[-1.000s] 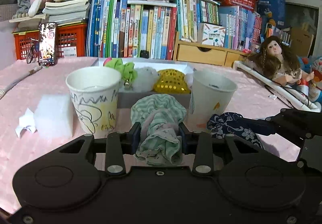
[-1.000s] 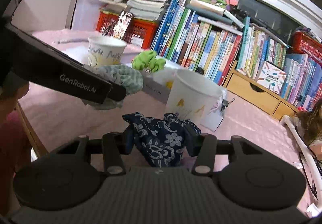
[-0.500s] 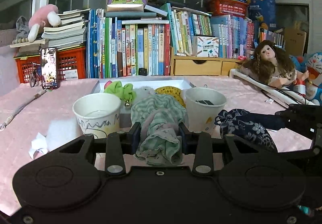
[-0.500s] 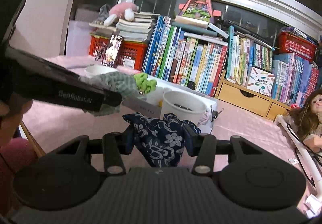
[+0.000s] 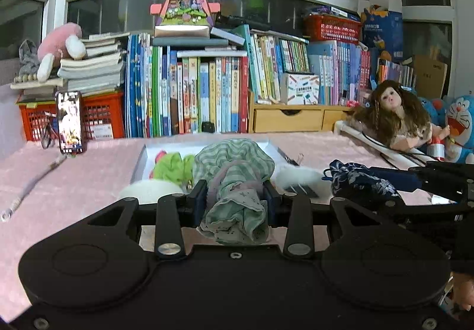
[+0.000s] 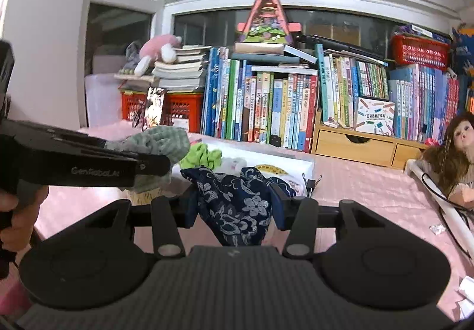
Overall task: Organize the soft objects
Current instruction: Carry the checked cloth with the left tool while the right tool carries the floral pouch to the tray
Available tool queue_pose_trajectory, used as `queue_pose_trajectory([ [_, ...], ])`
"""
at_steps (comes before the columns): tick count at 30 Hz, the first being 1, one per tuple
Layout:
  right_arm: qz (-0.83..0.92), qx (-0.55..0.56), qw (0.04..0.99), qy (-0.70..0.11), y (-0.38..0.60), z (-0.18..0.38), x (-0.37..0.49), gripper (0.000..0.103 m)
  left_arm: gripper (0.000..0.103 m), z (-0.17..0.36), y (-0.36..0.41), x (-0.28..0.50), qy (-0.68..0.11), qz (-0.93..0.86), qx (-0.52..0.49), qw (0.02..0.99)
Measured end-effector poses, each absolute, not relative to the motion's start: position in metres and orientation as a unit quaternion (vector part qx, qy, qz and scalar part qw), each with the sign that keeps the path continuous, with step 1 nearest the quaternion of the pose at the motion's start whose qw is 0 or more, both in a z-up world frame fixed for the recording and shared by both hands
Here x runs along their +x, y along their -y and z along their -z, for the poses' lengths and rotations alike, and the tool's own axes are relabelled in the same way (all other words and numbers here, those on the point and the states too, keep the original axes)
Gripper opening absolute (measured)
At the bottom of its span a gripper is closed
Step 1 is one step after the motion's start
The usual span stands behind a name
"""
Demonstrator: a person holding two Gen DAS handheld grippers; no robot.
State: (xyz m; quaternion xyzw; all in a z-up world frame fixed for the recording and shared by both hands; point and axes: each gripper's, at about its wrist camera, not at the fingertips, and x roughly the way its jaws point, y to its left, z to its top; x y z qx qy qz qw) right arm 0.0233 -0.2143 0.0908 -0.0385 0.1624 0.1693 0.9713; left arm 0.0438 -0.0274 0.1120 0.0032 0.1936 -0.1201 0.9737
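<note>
**Two grippers, two cloth bundles, both up over the white tray**

Biggest thing in frame is the pink table (image 5: pixel 89 181), with the white tray (image 5: pixel 140 161) sitting mid-table in front of the one long row of books (image 5: pixel 207 98). I'll use the tray as the anchor.

The left gripper (image 5: pixel 235 199) is pinching the green striped cloth (image 5: pixel 234 170) right in front of the tray. The right gripper (image 6: pixel 234 202) is clamped on the navy floral cloth (image 6: pixel 237 205), just to the tray's right side.

Only the left view shows the phone (image 5: pixel 70 122) propped far left of the tray. Only the right view shows the person's hand (image 6: pixel 20 211) on the left gripper's handle.

Counts: two held cloths, one green scrunchie (image 5: pixel 171 167) in the tray, one doll (image 5: pixel 394 119) off to the tray's right.
</note>
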Motion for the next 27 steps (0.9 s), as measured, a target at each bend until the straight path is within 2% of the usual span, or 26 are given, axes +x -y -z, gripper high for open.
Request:
queue_pose_trajectory([
  [18,-0.163,0.069,0.961,-0.212,0.23,-0.137,0.114,0.053,0.036,-0.171,-0.027,0.143,-0.238,0.132,-0.027,0.962],
  [27,-0.164,0.084,0.944,-0.273,0.214,-0.142,0.186,0.053,0.036,-0.163,-0.049,0.233,-0.329,0.107,-0.038,0.937],
])
